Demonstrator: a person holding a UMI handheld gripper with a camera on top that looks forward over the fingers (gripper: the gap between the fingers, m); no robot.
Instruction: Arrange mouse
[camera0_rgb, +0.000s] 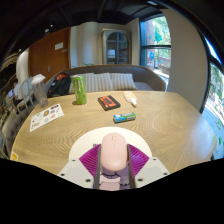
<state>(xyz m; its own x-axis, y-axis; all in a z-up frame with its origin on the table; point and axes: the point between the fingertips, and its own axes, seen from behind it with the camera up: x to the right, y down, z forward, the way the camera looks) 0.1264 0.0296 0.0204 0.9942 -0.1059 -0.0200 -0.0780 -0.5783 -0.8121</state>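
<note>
Between two fingers (113, 170) sits one gripped mouse (114, 152); beyond, one green cup (79, 90).

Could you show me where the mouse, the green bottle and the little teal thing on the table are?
mouse (114, 152): gripper view, top of its pale shell, held between the pink fingers.
green bottle (79, 90): gripper view, middle of its body.
teal object (124, 118): gripper view, its centre; what it is, I cannot tell.

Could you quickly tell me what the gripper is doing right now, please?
Gripper: closed on the pale mouse, both pink pads pressing its sides, above the wooden table.
</note>
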